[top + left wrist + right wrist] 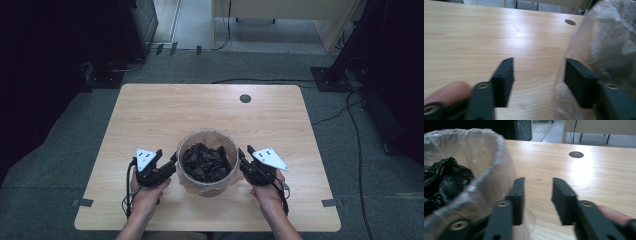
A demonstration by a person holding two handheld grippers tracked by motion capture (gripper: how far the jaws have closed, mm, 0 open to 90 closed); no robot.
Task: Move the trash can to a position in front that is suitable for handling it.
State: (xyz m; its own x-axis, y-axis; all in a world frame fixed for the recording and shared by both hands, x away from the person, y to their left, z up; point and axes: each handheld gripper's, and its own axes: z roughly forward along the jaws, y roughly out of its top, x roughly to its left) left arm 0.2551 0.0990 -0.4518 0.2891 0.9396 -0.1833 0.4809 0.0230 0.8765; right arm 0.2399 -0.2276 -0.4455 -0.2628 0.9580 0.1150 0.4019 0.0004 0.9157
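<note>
A round bin [207, 162] lined with a clear plastic bag stands near the front middle of the wooden table [165, 112]. Crumpled black plastic [205, 162] lies inside it. My left gripper [173, 162] is open at the bin's left side; in the left gripper view its jaws [539, 81] stand wide apart, the right one against the clear bag [604, 47]. My right gripper [242, 157] is open at the bin's right side; in the right gripper view [537, 200] its left jaw touches the bag's rim [496, 152], with the black plastic [444, 182] behind it.
A round cable hole [245, 98] sits near the table's far edge. Cables [357, 145] run over the grey floor to the right. Dark equipment stands at the far left and far right. Bare wood surrounds the bin.
</note>
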